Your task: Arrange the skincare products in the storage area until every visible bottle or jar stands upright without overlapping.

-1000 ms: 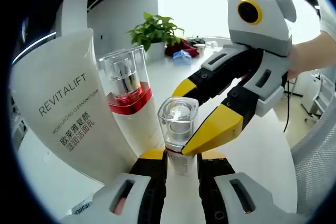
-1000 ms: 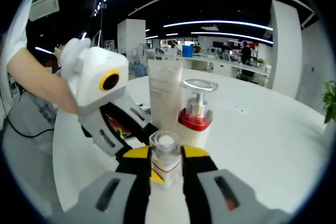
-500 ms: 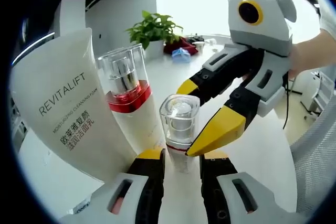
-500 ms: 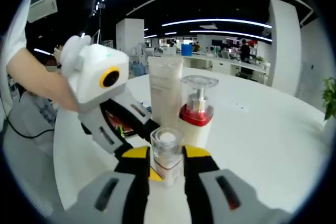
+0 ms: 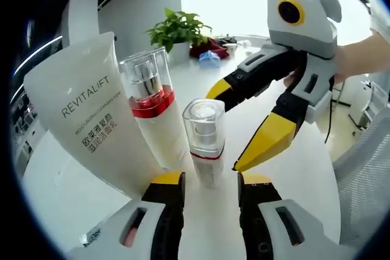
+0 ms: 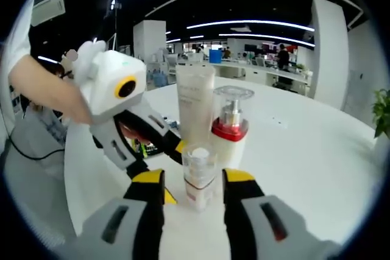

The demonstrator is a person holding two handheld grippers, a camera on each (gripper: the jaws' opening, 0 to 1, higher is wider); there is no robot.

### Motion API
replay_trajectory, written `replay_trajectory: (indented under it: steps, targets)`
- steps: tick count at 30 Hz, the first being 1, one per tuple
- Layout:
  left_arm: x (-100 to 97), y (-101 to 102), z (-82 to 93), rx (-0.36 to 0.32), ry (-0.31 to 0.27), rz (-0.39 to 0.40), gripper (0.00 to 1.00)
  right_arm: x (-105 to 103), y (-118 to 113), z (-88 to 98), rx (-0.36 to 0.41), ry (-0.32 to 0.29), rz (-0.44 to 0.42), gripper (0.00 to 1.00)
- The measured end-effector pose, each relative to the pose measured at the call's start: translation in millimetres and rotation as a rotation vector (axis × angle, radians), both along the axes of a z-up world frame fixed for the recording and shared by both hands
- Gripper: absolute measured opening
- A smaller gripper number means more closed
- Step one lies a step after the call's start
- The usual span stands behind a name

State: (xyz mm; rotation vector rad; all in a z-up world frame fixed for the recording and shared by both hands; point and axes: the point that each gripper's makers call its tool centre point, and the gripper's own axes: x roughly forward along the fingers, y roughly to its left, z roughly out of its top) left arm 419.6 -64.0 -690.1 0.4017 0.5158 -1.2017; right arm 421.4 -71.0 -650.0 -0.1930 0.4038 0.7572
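A small bottle with a clear square cap (image 5: 205, 141) stands upright on the white table (image 5: 304, 175), just past my open left gripper (image 5: 211, 182). Behind it stand a taller pump bottle with a red band (image 5: 152, 108) and a white REVITALIFT tube (image 5: 91, 120), close together. My right gripper (image 5: 245, 117) reaches in from the right, open, with its yellow tips either side of the small bottle and clear of it. In the right gripper view the small bottle (image 6: 198, 175) stands free between my open right gripper (image 6: 195, 181) jaws, with the pump bottle (image 6: 230, 126) and the tube (image 6: 195, 105) behind and the left gripper (image 6: 172, 172) opposite.
A potted plant (image 5: 180, 31) and some blue and red items (image 5: 210, 58) sit at the table's far side. A person's hand (image 5: 365, 53) holds the right gripper. A grey chair (image 5: 368, 175) stands at the right. Bare tabletop (image 6: 304, 150) lies beside the bottles.
Both grippers have opened, let go of the small clear-capped bottle and drawn back a little. The bottle stays upright where it was.
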Motion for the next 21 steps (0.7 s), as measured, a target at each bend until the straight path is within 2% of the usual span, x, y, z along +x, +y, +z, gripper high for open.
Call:
replay_trajectory:
  steps: [7,21]
  targets:
    - [-8.1,15.6,1.9,0.013,0.009,0.027,0.37,-12.1,-1.5,0.1,0.007,0.012,-0.021,0.49]
    - [-25.4,53.1,6.0,0.005,0.056,0.109,0.49,-37.5,0.5,-1.7,0.019,0.045,-0.049,0.6]
